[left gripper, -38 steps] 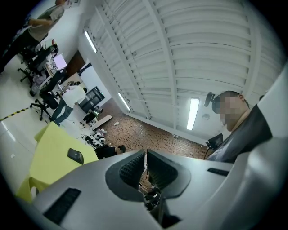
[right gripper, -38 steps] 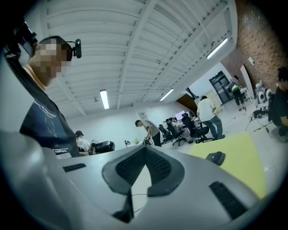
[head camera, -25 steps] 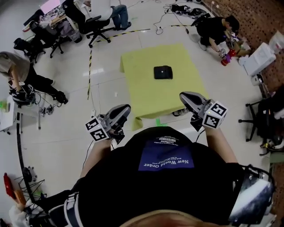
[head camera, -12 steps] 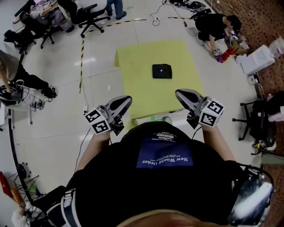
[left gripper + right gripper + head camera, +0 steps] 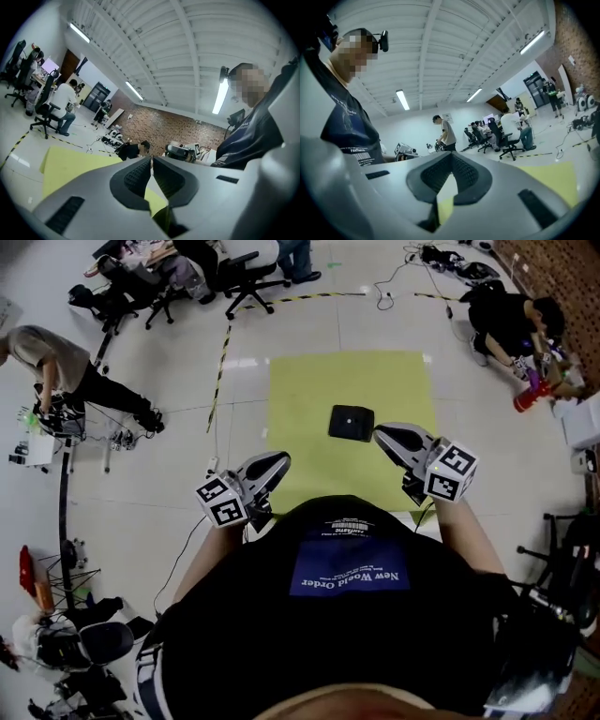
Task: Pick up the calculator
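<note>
The calculator [image 5: 352, 423] is a flat black slab lying on the yellow-green table [image 5: 309, 395], near its front half. My right gripper [image 5: 381, 433] hangs just right of the calculator at the table's front, apart from it. My left gripper [image 5: 280, 460] is over the front left corner, farther from the calculator. In the left gripper view the left gripper [image 5: 151, 161] has its jaws pressed together with nothing between them. The right gripper [image 5: 451, 156] in its own view also has its tips meeting and is empty. Neither gripper view shows the calculator.
Office chairs [image 5: 239, 268] and seated people fill the far left. One person [image 5: 61, 362] bends over gear at the left. Another [image 5: 511, 315] crouches at the far right by cables. Yellow-black tape [image 5: 221, 381] runs along the floor left of the table.
I have stepped closer to the table and both grippers have moved forward over its front edge. The right gripper now sits beside the calculator. Both pairs of jaws stayed shut.
</note>
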Available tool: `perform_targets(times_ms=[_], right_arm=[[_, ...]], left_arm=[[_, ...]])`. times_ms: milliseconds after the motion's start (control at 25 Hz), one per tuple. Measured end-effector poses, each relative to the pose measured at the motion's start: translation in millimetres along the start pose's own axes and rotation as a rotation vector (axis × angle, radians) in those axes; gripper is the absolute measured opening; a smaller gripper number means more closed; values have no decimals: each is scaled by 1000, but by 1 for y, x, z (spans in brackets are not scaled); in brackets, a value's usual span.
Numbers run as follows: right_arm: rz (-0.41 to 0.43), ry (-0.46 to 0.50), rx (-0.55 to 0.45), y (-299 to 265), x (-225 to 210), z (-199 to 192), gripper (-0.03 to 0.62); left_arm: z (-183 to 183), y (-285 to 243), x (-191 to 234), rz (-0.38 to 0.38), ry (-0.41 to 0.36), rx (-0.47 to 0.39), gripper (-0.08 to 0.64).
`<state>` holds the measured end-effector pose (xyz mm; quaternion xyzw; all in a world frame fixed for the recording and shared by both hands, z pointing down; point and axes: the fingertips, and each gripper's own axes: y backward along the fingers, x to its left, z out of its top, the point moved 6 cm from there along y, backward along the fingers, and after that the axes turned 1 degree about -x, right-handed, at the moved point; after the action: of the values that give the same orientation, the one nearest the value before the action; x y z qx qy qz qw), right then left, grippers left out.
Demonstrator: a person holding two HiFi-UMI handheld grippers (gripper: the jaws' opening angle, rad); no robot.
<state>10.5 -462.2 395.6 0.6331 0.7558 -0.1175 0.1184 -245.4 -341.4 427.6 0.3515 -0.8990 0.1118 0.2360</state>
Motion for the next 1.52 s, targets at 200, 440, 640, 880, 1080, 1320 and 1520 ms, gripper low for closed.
perform_targets(times_ms=[200,440,640,880,1080,1320,1520], right_arm=[[48,-43,-7,20,-39,-7,-15],[6,-87,-29,23,-62,-32,-15],[-88,-94,-9,22,-63,-46,-15],[-156,-142,-31,24,-70,-54,-15],[-165,-171,-29,27,-76,-65,-15],[-147,-214,-47,28,-92,-90,-15],[-146,-254,-39,18,-109,-91,-15]], left_arm=[[-19,-56,5,40,53,124,8],[-43,-85,41,9,61,263,56],[-52,-111,78,-121,16,357,153],[-83,-154,108,-255,-60,543,401],[-118,-181,123,-294,-229,754,536],[-150,-219,161,-265,-449,942,541],[-160,-249,196,-298,-654,1095,563]])
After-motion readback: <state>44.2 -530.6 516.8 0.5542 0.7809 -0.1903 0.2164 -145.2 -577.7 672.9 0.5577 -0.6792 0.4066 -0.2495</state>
